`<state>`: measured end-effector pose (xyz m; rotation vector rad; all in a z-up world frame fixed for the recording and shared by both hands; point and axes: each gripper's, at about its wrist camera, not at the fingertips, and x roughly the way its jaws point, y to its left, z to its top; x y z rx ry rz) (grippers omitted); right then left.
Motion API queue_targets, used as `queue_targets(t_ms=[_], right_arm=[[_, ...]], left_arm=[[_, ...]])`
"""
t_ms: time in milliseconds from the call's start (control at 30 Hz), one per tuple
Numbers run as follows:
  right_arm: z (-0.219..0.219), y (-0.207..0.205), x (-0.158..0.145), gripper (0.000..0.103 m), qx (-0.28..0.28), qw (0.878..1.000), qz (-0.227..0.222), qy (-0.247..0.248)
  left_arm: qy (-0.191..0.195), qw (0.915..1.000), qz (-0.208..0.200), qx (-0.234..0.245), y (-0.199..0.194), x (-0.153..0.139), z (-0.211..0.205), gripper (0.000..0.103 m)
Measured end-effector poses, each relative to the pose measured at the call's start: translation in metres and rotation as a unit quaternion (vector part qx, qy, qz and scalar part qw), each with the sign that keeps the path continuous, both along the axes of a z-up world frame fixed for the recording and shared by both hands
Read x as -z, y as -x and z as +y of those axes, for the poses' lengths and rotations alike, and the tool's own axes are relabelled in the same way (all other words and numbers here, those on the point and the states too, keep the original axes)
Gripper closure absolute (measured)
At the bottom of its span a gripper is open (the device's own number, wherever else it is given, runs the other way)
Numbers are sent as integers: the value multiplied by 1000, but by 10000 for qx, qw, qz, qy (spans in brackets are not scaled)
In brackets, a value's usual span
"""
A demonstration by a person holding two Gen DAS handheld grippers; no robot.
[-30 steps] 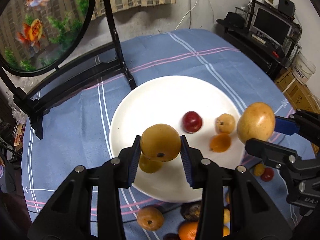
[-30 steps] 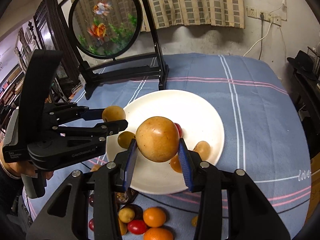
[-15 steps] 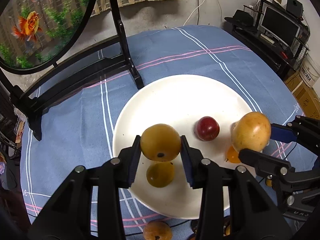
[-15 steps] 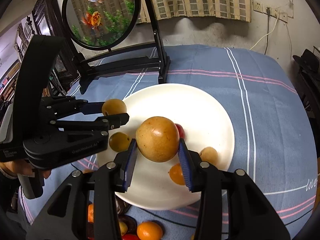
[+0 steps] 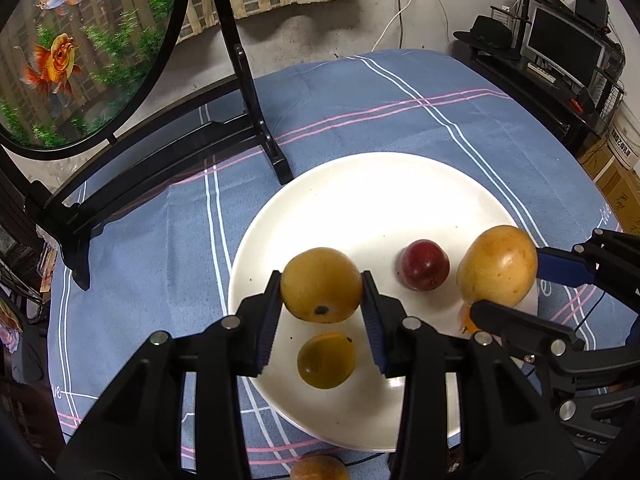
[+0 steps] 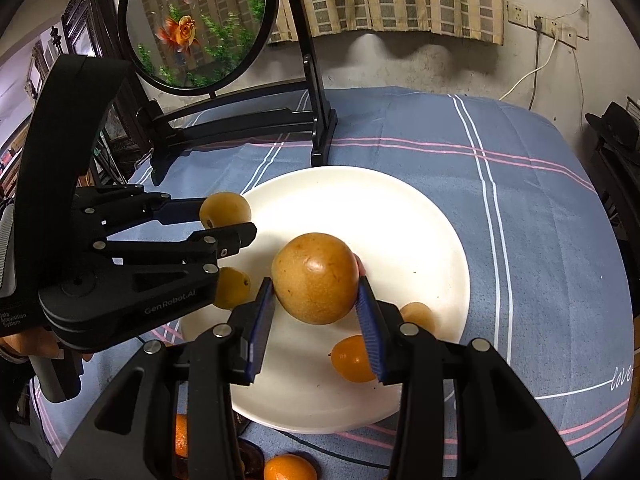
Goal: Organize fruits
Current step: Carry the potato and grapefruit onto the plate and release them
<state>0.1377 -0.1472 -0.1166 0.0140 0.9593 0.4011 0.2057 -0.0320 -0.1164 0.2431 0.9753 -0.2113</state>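
Observation:
My left gripper (image 5: 321,312) is shut on a round yellow-brown fruit (image 5: 320,285) and holds it above the near left part of the white plate (image 5: 380,188). My right gripper (image 6: 316,312) is shut on a larger yellow-brown fruit (image 6: 316,278) above the plate (image 6: 420,220); it also shows in the left wrist view (image 5: 498,267). On the plate lie a dark red fruit (image 5: 424,265), a yellow fruit (image 5: 326,360), a small orange fruit (image 6: 352,358) and a pale yellow fruit (image 6: 418,316).
A round goldfish screen (image 5: 76,44) on a black stand (image 5: 248,92) stands at the back left of the blue checked tablecloth (image 5: 360,100). Loose oranges (image 6: 284,468) and other fruits lie by the plate's near edge. Shelves with a monitor (image 5: 564,52) stand at the right.
Both grippers have moved forward over the plate with their fruits still held. The loose fruits at the near edge have slipped mostly out of view.

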Motion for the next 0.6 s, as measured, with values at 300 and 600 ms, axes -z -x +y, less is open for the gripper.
queue_targets(t_ms=[300, 600], right_arm=[[2, -2, 4, 62, -21, 10000, 37, -8], [3, -5, 14, 61, -53, 9998, 169, 14]], left_arm=[[16, 9999, -54, -90, -5, 0, 1, 64], [-1, 9999, -68, -150, -8, 1, 2, 64]])
